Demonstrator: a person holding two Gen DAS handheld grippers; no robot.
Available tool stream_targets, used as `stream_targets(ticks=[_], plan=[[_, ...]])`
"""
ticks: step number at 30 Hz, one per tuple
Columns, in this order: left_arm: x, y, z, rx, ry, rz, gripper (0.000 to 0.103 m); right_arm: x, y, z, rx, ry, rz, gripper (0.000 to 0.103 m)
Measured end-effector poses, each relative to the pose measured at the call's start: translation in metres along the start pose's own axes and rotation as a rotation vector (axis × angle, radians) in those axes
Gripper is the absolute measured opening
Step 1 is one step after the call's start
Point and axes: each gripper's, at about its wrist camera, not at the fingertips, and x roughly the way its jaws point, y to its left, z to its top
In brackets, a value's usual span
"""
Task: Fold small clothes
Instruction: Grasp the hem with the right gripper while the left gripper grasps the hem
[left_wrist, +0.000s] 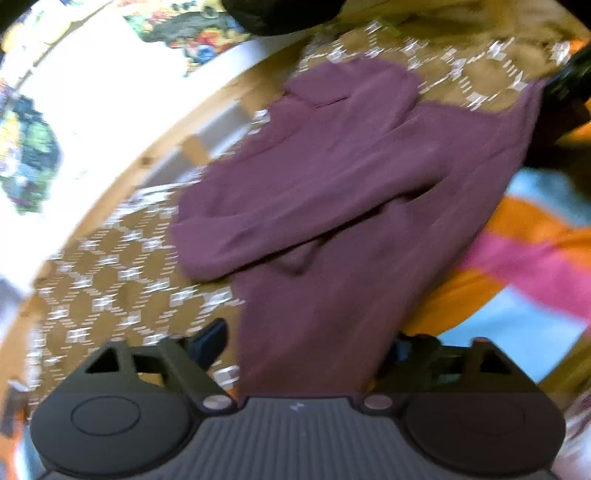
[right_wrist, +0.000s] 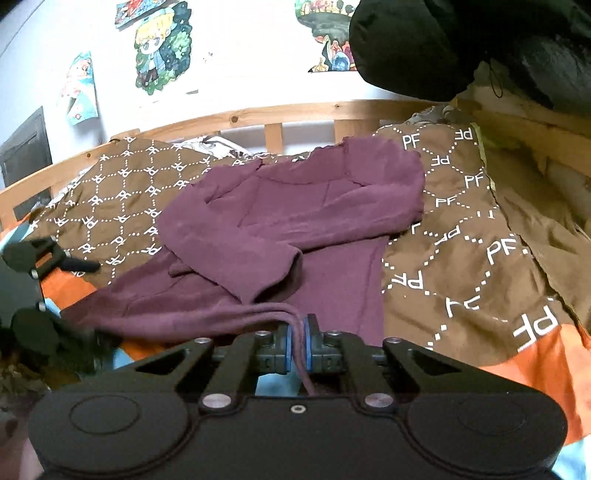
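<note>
A maroon long-sleeved top (left_wrist: 332, 192) lies on a brown patterned blanket (left_wrist: 110, 288), both sleeves folded across its body. My left gripper (left_wrist: 306, 350) is open, its fingers either side of the top's hem end, which passes between them. The view is blurred. In the right wrist view the same top (right_wrist: 295, 206) lies ahead. My right gripper (right_wrist: 298, 332) is shut on the top's near hem edge, which bunches between the blue pads. The left gripper (right_wrist: 74, 291) shows at the left edge, open by the top's other hem corner.
A wooden bed rail (right_wrist: 258, 114) runs along the far side before a white wall with posters. A black bundle (right_wrist: 443, 40) sits at the upper right. An orange, pink and blue cover (left_wrist: 535, 266) lies under the brown blanket (right_wrist: 461, 240).
</note>
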Motion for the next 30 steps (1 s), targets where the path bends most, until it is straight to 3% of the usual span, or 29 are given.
stream_targets(ticks=[6, 10, 12, 15, 18, 20, 30], plan=[[0.003, 0.012, -0.030, 0.021, 0.054, 0.034, 0.057, 0.002, 0.005, -0.007, -0.021, 0.039, -0.019, 0.007], [0.007, 0.013, -0.034, 0.069, 0.075, 0.053, 0.041, 0.008, 0.005, -0.023, -0.060, 0.125, -0.087, 0.025], [0.006, 0.013, -0.033, 0.084, 0.059, 0.052, 0.018, 0.008, 0.007, -0.034, -0.102, 0.164, -0.091, 0.025], [0.004, 0.016, -0.030, 0.084, 0.028, 0.047, 0.007, 0.007, 0.019, -0.039, -0.186, 0.160, -0.108, 0.025], [-0.001, 0.020, -0.025, 0.045, 0.004, 0.051, 0.006, 0.005, 0.030, -0.041, -0.266, 0.123, -0.131, 0.020], [-0.007, 0.026, -0.021, -0.004, -0.015, 0.052, 0.005, 0.005, 0.031, -0.040, -0.268, 0.117, -0.136, 0.007], [-0.070, 0.073, -0.009, -0.247, -0.156, 0.070, 0.004, -0.046, 0.043, -0.008, -0.226, -0.154, -0.201, 0.004]])
